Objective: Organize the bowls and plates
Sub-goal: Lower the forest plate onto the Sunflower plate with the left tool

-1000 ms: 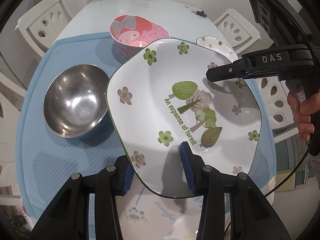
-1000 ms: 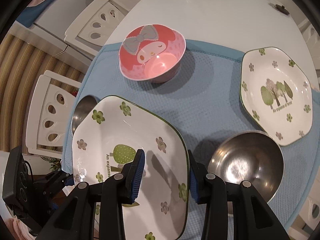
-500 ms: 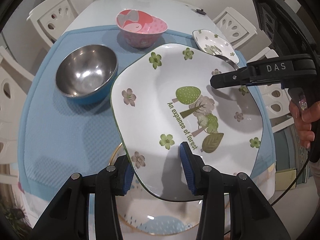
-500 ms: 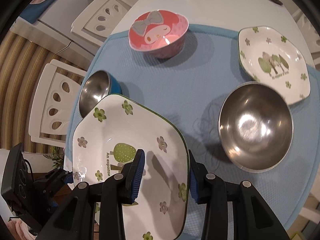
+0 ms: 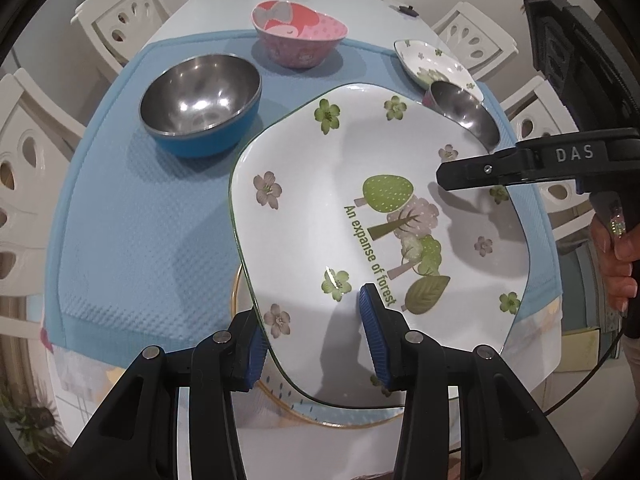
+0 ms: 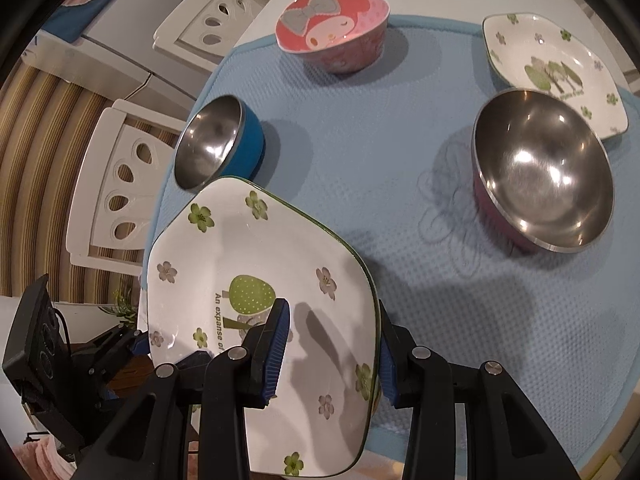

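Forest plate (image 5: 360, 200): carried level, left gripper (image 5: 312, 344) clamped at 6 o'clock rim, right gripper (image 6: 332, 344) clamped opposite, likely bound for gold-rimmed plate (image 5: 340, 420) beneath.

My white counter (image 5: 224, 4) carries a blue mat (image 6: 400, 128). On the mat sit a pink cartoon bowl (image 6: 336, 36), a blue-sided steel bowl (image 5: 200, 100), a pink-sided steel bowl (image 6: 540, 168) and a small flowered plate (image 6: 552, 68). At the counter's near edge lies a gold-rimmed plate (image 5: 344, 420).
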Action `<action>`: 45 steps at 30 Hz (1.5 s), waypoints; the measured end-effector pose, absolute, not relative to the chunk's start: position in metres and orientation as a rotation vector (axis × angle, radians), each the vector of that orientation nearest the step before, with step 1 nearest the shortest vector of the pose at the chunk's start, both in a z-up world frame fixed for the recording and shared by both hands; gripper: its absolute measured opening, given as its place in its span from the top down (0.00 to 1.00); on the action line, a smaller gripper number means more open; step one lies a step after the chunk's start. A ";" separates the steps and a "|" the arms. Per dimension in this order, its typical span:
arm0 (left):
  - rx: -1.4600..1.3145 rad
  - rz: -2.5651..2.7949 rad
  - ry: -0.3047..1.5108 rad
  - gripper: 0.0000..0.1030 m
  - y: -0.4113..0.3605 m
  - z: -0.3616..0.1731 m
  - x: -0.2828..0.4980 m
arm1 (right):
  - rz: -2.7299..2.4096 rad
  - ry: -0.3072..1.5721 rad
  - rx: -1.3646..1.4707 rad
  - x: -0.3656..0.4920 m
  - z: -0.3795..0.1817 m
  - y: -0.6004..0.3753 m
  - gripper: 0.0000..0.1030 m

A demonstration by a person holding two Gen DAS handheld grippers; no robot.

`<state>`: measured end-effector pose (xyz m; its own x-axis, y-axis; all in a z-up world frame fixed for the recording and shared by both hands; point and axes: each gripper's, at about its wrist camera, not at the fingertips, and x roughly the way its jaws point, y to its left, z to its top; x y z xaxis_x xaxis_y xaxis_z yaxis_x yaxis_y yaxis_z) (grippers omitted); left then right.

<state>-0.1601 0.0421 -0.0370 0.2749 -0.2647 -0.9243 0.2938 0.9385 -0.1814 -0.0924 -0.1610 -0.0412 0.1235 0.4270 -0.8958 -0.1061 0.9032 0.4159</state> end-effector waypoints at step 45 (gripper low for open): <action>0.024 -0.350 1.374 0.62 0.041 -0.078 -0.159 | 0.366 1.523 0.361 -0.127 -0.098 -0.153 0.62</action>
